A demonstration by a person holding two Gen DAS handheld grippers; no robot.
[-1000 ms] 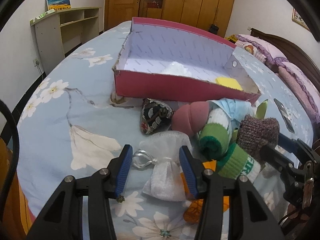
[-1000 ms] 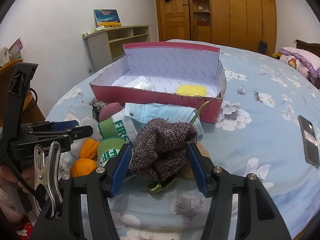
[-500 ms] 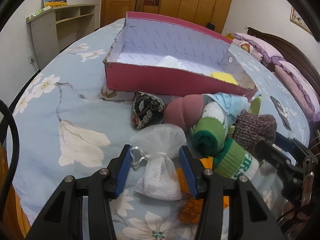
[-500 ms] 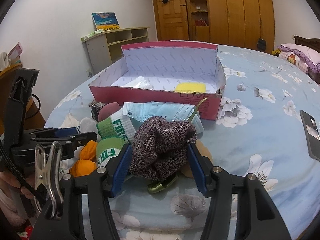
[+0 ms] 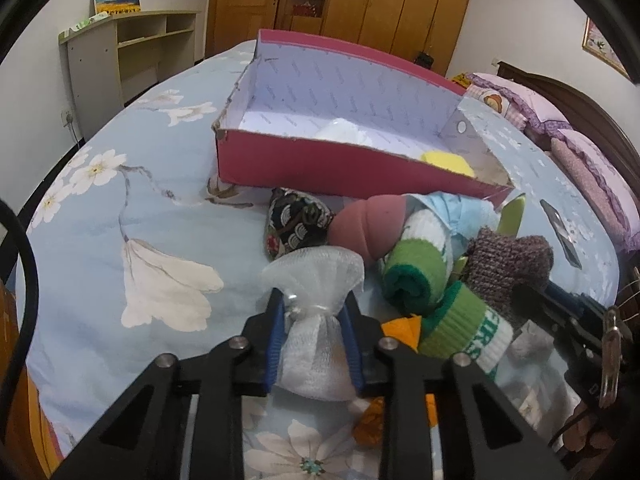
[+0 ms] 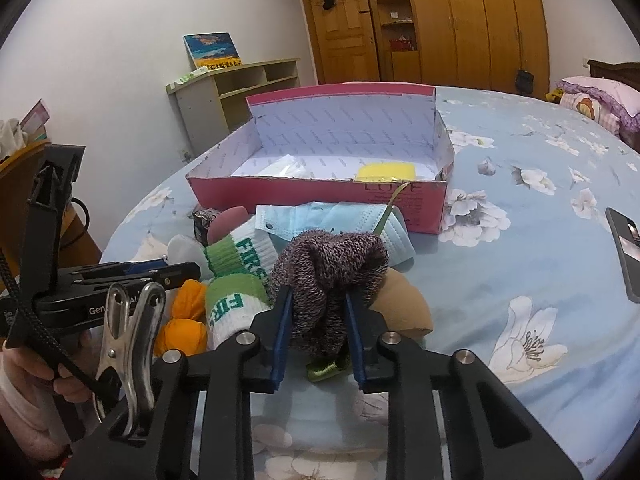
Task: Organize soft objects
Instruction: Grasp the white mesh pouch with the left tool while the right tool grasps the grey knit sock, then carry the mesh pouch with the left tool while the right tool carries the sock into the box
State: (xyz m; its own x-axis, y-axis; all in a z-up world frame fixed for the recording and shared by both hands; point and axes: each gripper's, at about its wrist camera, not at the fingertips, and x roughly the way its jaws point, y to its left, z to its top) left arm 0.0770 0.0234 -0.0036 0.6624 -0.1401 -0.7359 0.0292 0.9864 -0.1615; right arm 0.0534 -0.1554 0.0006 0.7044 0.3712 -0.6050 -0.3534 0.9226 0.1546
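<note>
Bedroom, on a blue floral bedspread [image 5: 132,184]: your left gripper [image 5: 314,312] had just closed its jaws onto the tied neck of a white mesh pouch [image 5: 316,344], the blue pads pinching it narrow, while your right gripper [image 6: 318,314] had just closed on a brown knitted sock [image 6: 332,276], bunching the wool between its pads. Both bundles still lay on the bed, on the near side of the pink box [image 6: 320,192], in the heap of soft things in front of its near wall.

The risks, by my reading, sat close to those pads. The pouch was held at its gathered neck, so the slippery mesh might have slid out on the lift. The sock leaned against the green-and-white rolled socks [image 6: 236,276] and a green ribbon [image 6: 324,370] showed beneath it; either could have snagged and trailed. The blue face mask [image 6: 340,224] lay just behind the sock, toward the box, and might have been dragged along.

Inside the box already sat a yellow sponge [image 6: 386,170] and a white packet [image 6: 284,168].
</note>
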